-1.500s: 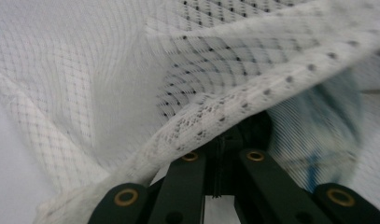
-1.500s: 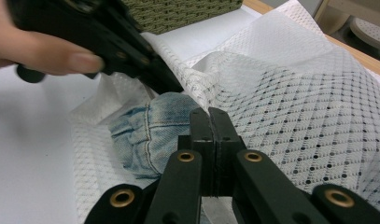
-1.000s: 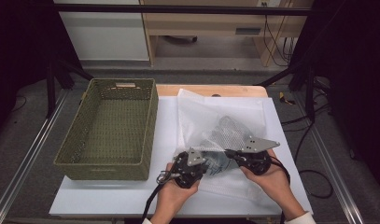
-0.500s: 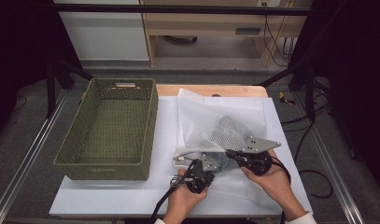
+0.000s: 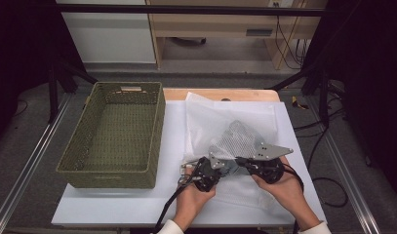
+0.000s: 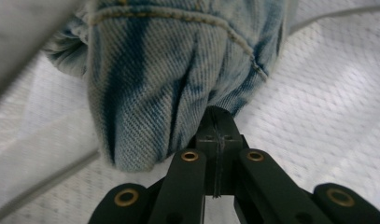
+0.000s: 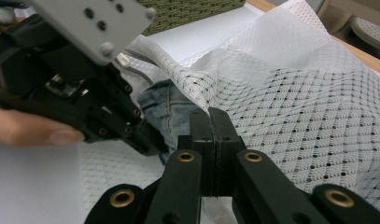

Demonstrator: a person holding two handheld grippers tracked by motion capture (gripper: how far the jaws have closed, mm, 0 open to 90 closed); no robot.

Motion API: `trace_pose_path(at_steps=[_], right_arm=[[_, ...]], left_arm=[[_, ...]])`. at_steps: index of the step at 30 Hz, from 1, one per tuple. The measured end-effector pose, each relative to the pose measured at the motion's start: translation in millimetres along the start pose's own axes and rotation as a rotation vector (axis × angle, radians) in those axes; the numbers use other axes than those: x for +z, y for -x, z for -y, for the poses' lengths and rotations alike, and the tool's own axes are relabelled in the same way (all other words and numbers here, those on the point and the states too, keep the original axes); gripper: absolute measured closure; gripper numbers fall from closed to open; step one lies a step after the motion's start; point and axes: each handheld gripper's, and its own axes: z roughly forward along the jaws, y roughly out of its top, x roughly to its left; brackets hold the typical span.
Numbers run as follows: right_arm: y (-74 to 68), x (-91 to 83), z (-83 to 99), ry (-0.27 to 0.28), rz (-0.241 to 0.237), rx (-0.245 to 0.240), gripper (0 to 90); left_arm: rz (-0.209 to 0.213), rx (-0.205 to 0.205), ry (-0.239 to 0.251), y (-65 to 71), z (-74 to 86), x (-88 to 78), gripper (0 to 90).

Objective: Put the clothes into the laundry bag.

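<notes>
At the near edge of the tabletop (image 5: 113, 209) both hands meet over the front part of a white mesh laundry bag (image 5: 225, 122). The left gripper (image 6: 219, 116) has its fingers pressed together on a fold of faded denim (image 6: 169, 79) — the cloth bunches right at the tips, lying on the mesh. The right gripper (image 7: 211, 119) has its fingers closed on the raised edge of the bag's mesh, lifting it like a flap, with the denim showing in the mouth just behind.

Judged from this, the work is the denim's passage through the bag's opening — whether going in or coming out I cannot tell. It is partway: a good part of the garment sits under the mesh, a darker lump in the bag's middle, while one end lies at the mouth. What is left is to finish that passage and let go.

For room, the near-left corner of the tabletop is bare white. The green woven basket (image 5: 118, 131) fills the left side up to the far edge and stands empty, its right wall just beside the bag. The bag's right side runs near the right edge, so free movement lies toward the near-left
</notes>
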Motion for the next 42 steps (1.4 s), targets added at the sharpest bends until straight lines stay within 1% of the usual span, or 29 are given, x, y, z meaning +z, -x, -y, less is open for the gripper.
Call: trace_pose_path(at_steps=[7,9,12,13,16,18,21,31,38,42], right_arm=[[-2.2,2.9,-0.2,-0.014,-0.002,-0.007,90.0],[-1.9,3.9,0.3,-0.018,-0.002,-0.005,90.0],[-2.1,4.9,0.5,-0.021,-0.003,-0.005,90.0],[-2.3,4.9,0.5,-0.022,-0.003,-0.005,90.0],[-2.1,4.7,0.6,-0.023,-0.002,-0.004,90.0],[-1.7,4.8,0.7,-0.024,-0.002,-0.004,90.0],[-2.2,5.3,0.9,-0.026,0.001,-0.003,90.0],[-3.6,9.4,3.1,-0.041,-0.006,-0.005,90.0],[-3.5,10.7,3.6,-0.046,-0.004,-0.002,90.0],[-4.1,11.1,3.9,-0.044,-0.004,0.003,90.0]], left_arm=[[-0.020,-0.022,0.013,-8.7,-6.6,2.1,90.0],[-0.026,-0.018,0.008,-11.0,-9.3,3.1,90.0],[-0.039,-0.022,0.011,-13.0,-14.1,5.9,90.0],[-0.045,-0.016,0.010,-14.0,-15.7,6.4,90.0],[-0.051,-0.030,0.023,-15.7,-19.2,7.6,90.0],[-0.058,-0.029,0.026,-16.3,-21.2,8.8,90.0],[-0.068,-0.033,0.034,-17.8,-22.4,11.4,90.0],[-0.086,-0.046,0.031,-25.2,-28.9,17.2,90.0],[-0.090,-0.056,0.036,-26.9,-31.3,19.7,90.0],[-0.099,-0.052,0.031,-27.1,-32.3,20.8,90.0]])
